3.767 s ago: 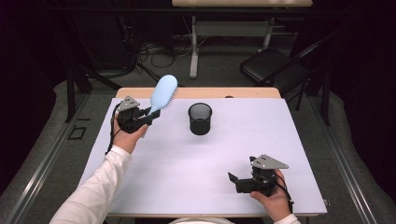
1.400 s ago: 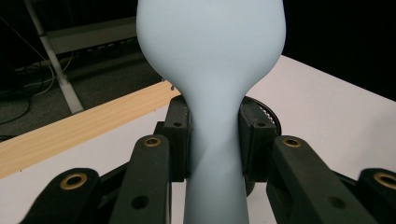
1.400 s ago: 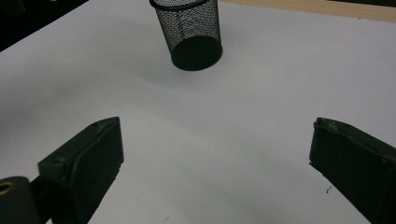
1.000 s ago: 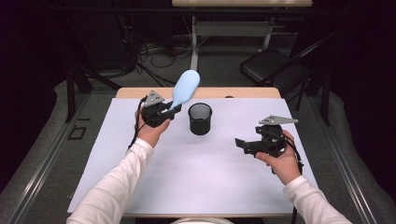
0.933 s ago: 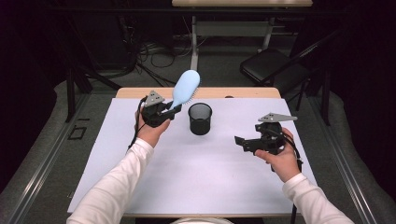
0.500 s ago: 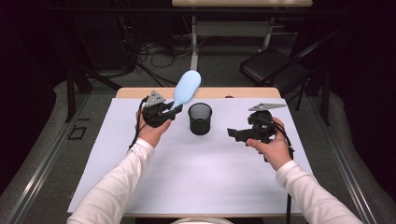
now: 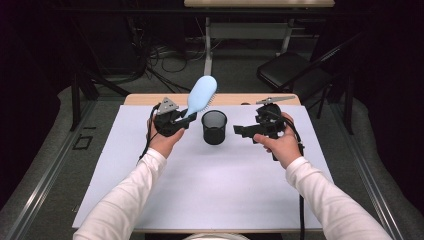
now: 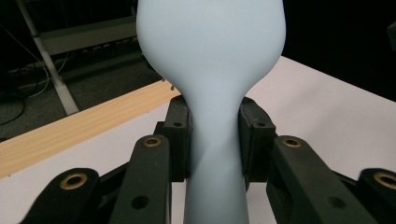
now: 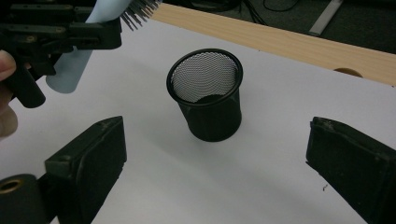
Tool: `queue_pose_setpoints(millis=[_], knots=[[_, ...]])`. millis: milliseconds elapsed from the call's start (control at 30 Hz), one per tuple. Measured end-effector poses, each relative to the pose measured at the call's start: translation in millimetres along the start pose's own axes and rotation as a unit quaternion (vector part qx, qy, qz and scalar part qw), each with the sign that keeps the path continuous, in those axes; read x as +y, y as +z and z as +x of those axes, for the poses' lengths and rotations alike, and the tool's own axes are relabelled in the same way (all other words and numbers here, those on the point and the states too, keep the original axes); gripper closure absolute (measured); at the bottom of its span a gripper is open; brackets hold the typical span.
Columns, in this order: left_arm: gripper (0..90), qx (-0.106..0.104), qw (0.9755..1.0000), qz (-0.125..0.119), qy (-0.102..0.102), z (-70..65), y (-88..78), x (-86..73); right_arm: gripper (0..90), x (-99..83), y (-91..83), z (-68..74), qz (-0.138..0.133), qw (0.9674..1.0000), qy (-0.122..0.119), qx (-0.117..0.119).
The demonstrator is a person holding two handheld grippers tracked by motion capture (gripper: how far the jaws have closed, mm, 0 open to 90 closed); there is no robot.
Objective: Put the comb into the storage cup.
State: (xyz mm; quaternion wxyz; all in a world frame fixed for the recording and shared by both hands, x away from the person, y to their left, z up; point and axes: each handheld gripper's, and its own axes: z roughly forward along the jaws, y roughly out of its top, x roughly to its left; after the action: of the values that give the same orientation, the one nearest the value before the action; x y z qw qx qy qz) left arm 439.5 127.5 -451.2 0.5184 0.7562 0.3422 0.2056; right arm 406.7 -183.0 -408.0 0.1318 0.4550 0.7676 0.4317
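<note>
A light blue hairbrush point(image 7: 202, 93) point(image 8: 210, 70) point(image 9: 74, 65) is held up in the air, head up and tilted right, its handle pinched in my left gripper point(image 7: 186, 120) point(image 8: 214, 140), which is shut on it just left of a black mesh cup point(image 7: 214, 127) point(image 9: 206, 93). The cup stands upright and empty on the white sheet point(image 7: 210, 185). My right gripper point(image 7: 239, 131) point(image 9: 215, 172) hovers right of the cup, aimed at it, jaws wide open with nothing between them; the cup sits a little beyond its fingertips point(image 9: 95, 149).
The white sheet covers a wooden table whose bare edge point(image 7: 235, 99) shows at the back. A black chair point(image 7: 290, 70) and desk legs stand on the floor beyond. Open sheet lies in front of the cup.
My right gripper has moved left and up toward the cup and now points at it. The left gripper with the brush has stayed in place.
</note>
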Motion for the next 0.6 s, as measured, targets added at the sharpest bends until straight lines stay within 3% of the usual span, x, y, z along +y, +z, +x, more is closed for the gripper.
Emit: queue_pose_setpoints(millis=[367, 600], knots=[[69.2, -0.005, 1.0, 0.001, 0.003, -4.3, 3.5, 1.0, 4.7, 27.0, 16.9, 8.8, 0.004, 1.0, -0.005, 0.004], [69.2, -0.011, 0.9999, 0.001, 0.004, -8.1, 6.6, 2.5, 4.7, 43.9, 26.2, 3.8, -0.003, 0.9997, 0.023, 0.004]])
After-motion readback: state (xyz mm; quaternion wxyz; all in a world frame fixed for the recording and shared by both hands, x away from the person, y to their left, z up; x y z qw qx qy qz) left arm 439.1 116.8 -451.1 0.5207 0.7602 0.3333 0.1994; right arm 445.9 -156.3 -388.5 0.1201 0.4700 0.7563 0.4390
